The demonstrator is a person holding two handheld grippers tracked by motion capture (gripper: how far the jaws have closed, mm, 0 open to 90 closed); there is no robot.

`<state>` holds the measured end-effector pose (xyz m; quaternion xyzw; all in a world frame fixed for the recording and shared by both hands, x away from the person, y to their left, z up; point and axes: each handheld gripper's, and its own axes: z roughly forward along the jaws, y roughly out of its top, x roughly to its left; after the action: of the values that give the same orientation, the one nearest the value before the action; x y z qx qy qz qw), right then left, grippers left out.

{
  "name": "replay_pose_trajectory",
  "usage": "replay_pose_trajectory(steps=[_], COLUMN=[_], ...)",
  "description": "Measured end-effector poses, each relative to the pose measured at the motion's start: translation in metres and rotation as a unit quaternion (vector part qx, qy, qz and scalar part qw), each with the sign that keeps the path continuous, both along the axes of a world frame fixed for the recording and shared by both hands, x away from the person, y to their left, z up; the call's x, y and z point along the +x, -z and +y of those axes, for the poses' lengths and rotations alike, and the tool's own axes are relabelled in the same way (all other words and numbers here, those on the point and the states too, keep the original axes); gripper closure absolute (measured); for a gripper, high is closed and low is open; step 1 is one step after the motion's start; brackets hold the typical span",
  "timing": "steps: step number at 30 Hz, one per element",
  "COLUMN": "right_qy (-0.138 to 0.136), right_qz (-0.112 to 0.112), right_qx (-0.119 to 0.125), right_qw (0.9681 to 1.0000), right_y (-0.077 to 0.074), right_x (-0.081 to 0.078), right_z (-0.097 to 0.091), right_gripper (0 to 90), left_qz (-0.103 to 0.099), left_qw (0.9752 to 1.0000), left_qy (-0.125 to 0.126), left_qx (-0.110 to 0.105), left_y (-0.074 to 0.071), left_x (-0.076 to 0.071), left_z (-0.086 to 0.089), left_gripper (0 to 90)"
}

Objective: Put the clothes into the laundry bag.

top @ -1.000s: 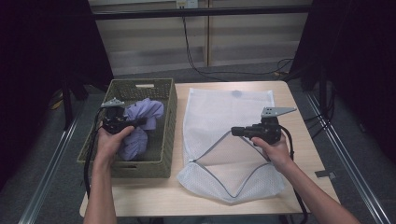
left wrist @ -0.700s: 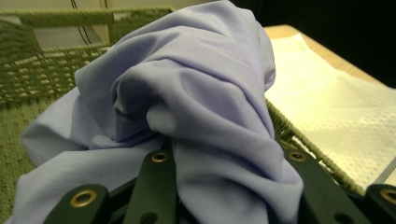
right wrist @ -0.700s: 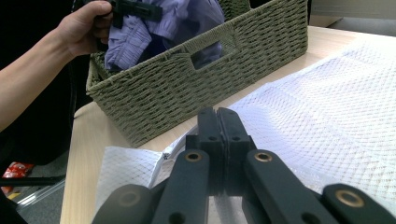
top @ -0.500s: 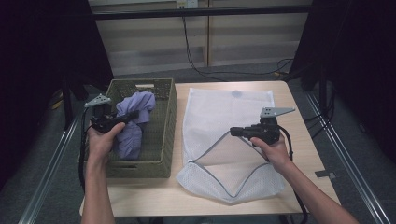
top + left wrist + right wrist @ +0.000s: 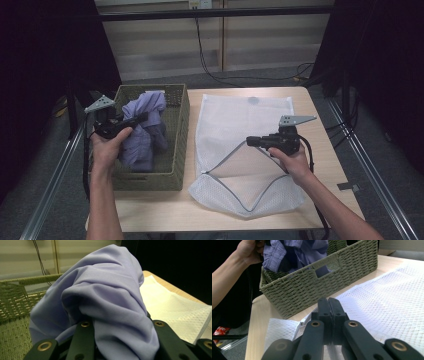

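Wooden table (image 5: 330,165): L claw (image 5: 142,118) gripping purple garment (image 5: 142,132), lifted higher above basket (image 5: 177,150) since before; R claw (image 5: 251,141) clamps mesh bag (image 5: 240,115).

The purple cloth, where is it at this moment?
In the high view the purple cloth is at the left, gripped by the left gripper and hanging into the woven basket, beside the white mesh bag.

Light falls from above onto the table (image 5: 320,130), which is evenly bright, while the surroundings sink into near black. Shadows are soft. The high view is slightly grainy; both gripper views are sharp nearby and softer toward the background.
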<state>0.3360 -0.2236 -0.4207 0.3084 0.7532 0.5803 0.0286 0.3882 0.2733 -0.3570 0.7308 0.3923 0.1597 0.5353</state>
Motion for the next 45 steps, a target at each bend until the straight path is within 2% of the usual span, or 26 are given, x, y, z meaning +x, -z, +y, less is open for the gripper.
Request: replay_pose_trajectory(steps=[3,10,12,20,21,25,29,30,31,34,40,45], right_qy=[-0.001,-0.001,-0.001,-0.001,-0.001,-0.001,-0.001,-0.001,-0.003,-0.003,-0.004,-0.004], right_qz=[0.001,-0.002,-0.002,0.0,0.001,-0.001,-0.001,0.0,-0.001,-0.002,-0.002,-0.002], right_qx=[0.001,0.001,0.001,0.001,0.001,0.002,0.002,0.0,0.001,0.0,0.001,0.001], right_qw=[1.0,1.0,1.0,1.0,1.0,1.0,1.0,1.0,1.0,1.0,1.0,1.0], right_y=[0.0,0.0,0.0,0.0,-0.001,-0.001,-0.001,-0.001,0.0,0.0,-0.001,-0.001], right_x=[0.0,0.0,0.0,-0.001,-0.001,-0.001,-0.001,0.0,0.0,-0.001,-0.001,-0.001], right_z=[-0.001,0.0,0.0,0.0,0.0,-0.001,0.0,0.0,0.001,0.001,0.001,0.001], right_gripper=[90.0,90.0,90.0,90.0,90.0,90.0,90.0,90.0,90.0,90.0,90.0,90.0], left_qz=[-0.011,-0.033,-0.043,-0.058,-0.062,-0.072,-0.093,-0.105,-0.109,-0.117,-0.132,-0.147], left_qw=[0.9999,0.9993,0.9987,0.9978,0.9977,0.9968,0.9947,0.9931,0.9926,0.9918,0.9893,0.9872], left_qy=[-0.002,-0.003,-0.007,-0.011,-0.012,-0.011,-0.009,-0.011,-0.011,-0.014,-0.017,-0.014], left_qx=[-0.013,-0.017,-0.025,-0.031,-0.024,-0.032,-0.043,-0.051,-0.053,-0.05,-0.061,-0.06], left_y=[-0.006,-0.017,-0.023,-0.03,-0.032,-0.036,-0.045,-0.05,-0.052,-0.056,-0.064,-0.072], left_x=[-0.002,-0.009,-0.013,-0.018,-0.018,-0.021,-0.029,-0.032,-0.034,-0.038,-0.044,-0.049], left_z=[0.005,0.006,0.008,0.008,0.008,0.009,0.011,0.011,0.011,0.011,0.013,0.012], left_gripper=[69.4,69.4,69.4,69.6,69.6,69.7,69.7,69.8,69.8,69.8,69.8,69.9])
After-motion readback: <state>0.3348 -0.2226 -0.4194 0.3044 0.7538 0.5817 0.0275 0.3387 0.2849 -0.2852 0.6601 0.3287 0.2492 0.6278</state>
